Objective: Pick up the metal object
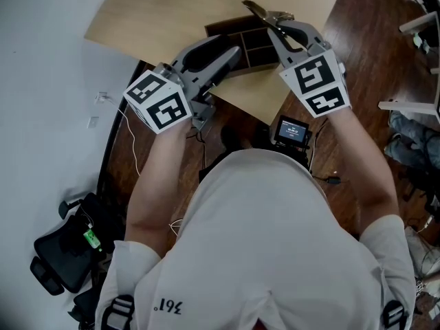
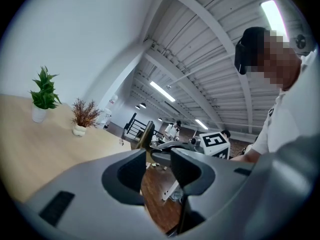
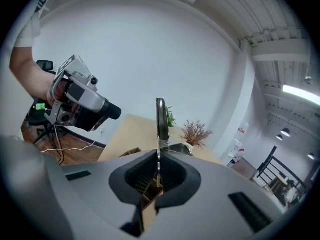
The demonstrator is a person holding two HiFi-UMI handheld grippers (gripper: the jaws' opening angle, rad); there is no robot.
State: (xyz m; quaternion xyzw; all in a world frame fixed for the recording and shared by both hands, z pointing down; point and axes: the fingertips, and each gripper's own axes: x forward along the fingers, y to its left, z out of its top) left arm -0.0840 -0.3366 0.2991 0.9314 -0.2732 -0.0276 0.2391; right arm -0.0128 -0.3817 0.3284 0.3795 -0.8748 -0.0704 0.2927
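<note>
A light wooden table [image 1: 172,26] holds a dark box [image 1: 251,43]. From above, the right gripper [image 1: 278,25] pinches the metal object [image 1: 258,10] over it. Its own view: jaws tight on the metal. The left gripper [image 2: 157,156] shows jaws apart, empty. Squeeze firmly, hold steady.

metal object [image 3: 160,116]: glossy metal | table [image 1: 165,19]: smooth matt wood

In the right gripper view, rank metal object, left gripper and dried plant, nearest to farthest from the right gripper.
1. Metal object: clamped in the right gripper, pointing up.
2. Left gripper: held up at the left.
3. Dried plant: on the table's far end, right of centre.
</note>
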